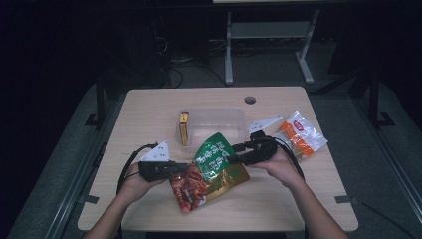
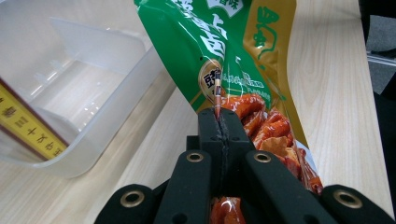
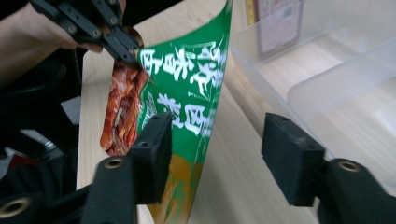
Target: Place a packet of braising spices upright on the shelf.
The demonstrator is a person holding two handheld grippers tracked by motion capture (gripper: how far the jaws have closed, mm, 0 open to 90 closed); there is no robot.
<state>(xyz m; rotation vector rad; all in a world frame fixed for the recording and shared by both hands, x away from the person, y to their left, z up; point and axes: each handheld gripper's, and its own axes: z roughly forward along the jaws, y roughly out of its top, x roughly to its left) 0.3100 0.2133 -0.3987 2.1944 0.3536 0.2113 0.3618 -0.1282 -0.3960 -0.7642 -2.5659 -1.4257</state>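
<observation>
- Two grippers share one green snack bag, which hangs tilted over the table, just in front of the clear plastic tub.
- On the left, the left gripper is clamped tight on the bag's edge; in the left gripper view its jaws meet on the thin seam, so the bag is pinched and kept off the wood, probably to steady it for the other hand.
- In the middle, the bag shows green print above and a red picture of food below, and it sags from the pinch.
- On the right, the right gripper is at the bag's opposite edge. In the right gripper view its jaws stand apart with the bag's edge beside the left one; no pad presses on it that I can see, though the angle is poor there.
- The tub looks the likely goal. Its near wall stands between bag and inside, so the bag must go up and over.
- A yellow box stands inside the tub at its left end and takes some room.
- Farther right, an orange and white packet lies on the table, clear of the work.
</observation>
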